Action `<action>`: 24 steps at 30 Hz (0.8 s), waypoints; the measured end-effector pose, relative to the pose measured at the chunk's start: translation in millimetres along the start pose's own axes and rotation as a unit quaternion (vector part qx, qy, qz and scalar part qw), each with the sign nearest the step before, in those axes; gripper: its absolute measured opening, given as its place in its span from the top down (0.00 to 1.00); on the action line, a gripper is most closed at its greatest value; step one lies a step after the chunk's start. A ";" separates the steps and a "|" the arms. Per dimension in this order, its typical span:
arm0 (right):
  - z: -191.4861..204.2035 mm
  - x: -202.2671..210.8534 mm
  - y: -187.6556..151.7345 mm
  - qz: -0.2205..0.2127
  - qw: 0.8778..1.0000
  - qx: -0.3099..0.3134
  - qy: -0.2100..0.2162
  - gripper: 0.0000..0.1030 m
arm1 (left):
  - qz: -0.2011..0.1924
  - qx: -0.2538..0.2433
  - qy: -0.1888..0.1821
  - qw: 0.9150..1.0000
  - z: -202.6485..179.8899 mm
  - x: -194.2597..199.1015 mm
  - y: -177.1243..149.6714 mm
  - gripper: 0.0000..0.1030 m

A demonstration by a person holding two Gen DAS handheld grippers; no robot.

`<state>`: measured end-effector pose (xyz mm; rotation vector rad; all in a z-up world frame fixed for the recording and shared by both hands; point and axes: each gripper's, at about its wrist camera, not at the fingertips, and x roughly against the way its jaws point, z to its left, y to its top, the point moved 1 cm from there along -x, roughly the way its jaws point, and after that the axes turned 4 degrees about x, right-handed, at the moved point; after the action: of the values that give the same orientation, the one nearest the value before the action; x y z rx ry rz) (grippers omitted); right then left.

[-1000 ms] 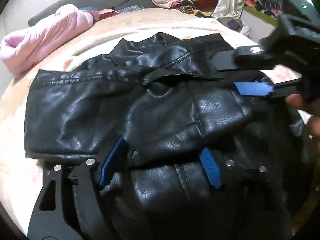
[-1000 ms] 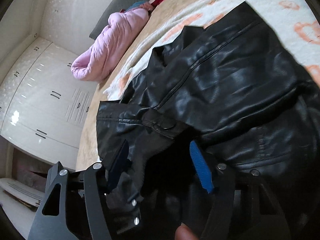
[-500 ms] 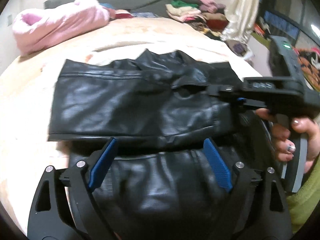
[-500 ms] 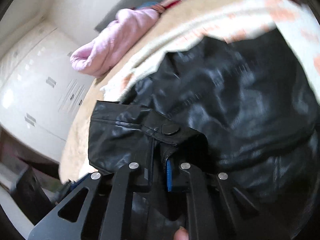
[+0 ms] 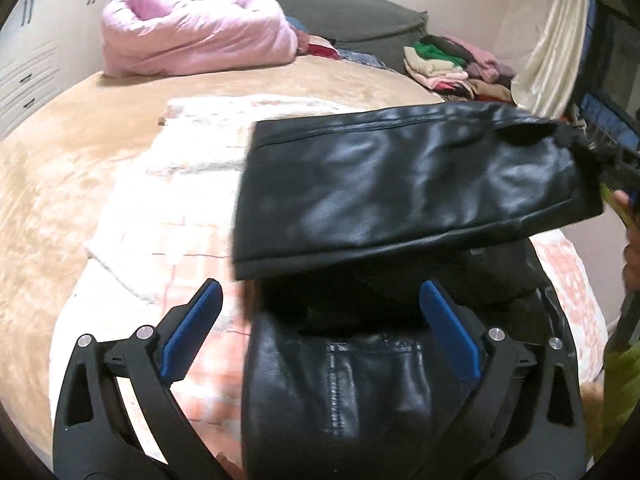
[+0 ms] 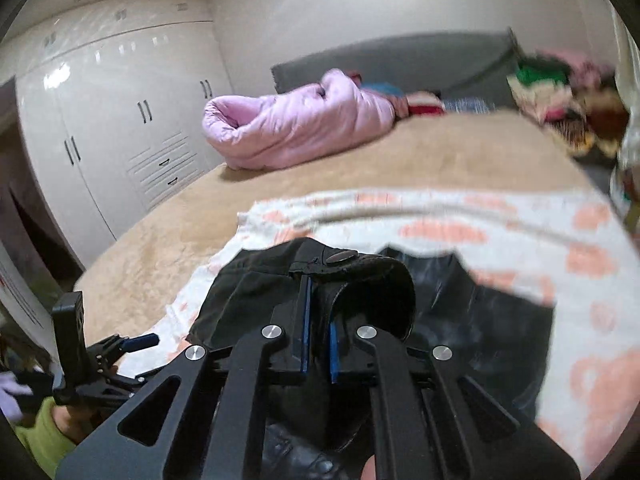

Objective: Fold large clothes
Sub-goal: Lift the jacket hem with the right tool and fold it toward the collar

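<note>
One bed fills both views; one black leather jacket lies centre-right on it, a sleeve lifted. One pink duvet sits upper left. Right gripper clenches the sleeve cuff (snap visible); left gripper gapes, fingers released.

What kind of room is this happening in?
Most likely a bedroom: a wide bed with a grey headboard, white wardrobes along the wall, and a rolled pink duvet.

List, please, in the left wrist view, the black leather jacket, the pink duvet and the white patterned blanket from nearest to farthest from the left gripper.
1. Black leather jacket, between the left gripper's fingers.
2. White patterned blanket, just beyond, left.
3. Pink duvet, far end, left.
</note>
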<state>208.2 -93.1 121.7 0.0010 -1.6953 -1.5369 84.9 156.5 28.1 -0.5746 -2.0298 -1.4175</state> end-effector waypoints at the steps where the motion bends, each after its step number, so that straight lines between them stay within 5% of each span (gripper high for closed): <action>1: -1.3 7.6 7.0 -0.008 1.000 0.015 -0.008 0.94 | -0.002 0.003 0.001 1.000 1.3 0.3 0.9 0.10; 11: -55.2 23.2 -11.7 0.006 0.996 0.031 -0.082 0.94 | -0.001 0.017 0.000 1.000 5.3 -7.2 13.5 0.10; 24: -81.1 12.2 -55.9 0.039 0.994 -0.001 -0.100 0.94 | 0.010 0.018 -0.013 1.000 -8.9 -42.8 52.4 0.15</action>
<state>217.2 -180.3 75.0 -0.2243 -1.8281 -1.5212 151.9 165.2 37.2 -0.5986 -2.0593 -1.3668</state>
